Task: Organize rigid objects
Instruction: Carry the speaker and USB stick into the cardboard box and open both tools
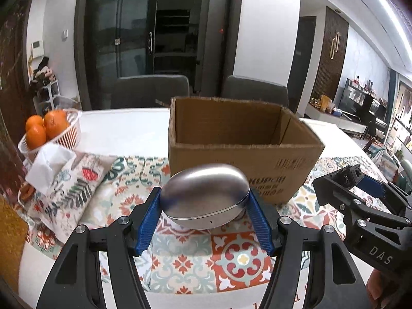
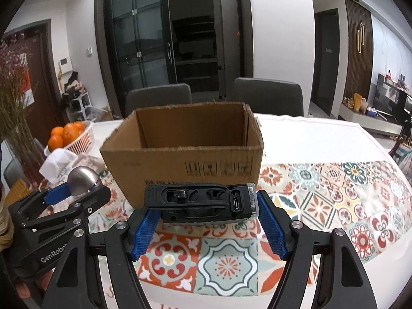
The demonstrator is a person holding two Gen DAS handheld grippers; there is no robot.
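My left gripper (image 1: pixel 204 198) is shut on a silver egg-shaped case (image 1: pixel 204 195), held above the patterned mat just in front of an open cardboard box (image 1: pixel 244 154). My right gripper (image 2: pixel 206 206) is shut on a black rectangular device (image 2: pixel 200 202) with a USB-C port, also held above the mat before the box (image 2: pixel 185 164). The box looks empty as far as its inside shows. The right gripper shows at the right of the left wrist view (image 1: pixel 360 193); the left gripper with the silver case (image 2: pixel 82 180) shows at the left of the right wrist view.
A white basket of oranges (image 1: pixel 51 131) and a fabric tissue holder (image 1: pixel 67 180) lie left of the box. Two grey chairs (image 2: pixel 267 95) stand behind the table. The white table (image 2: pixel 322 141) extends to the right. Dried flowers (image 2: pixel 15 97) stand far left.
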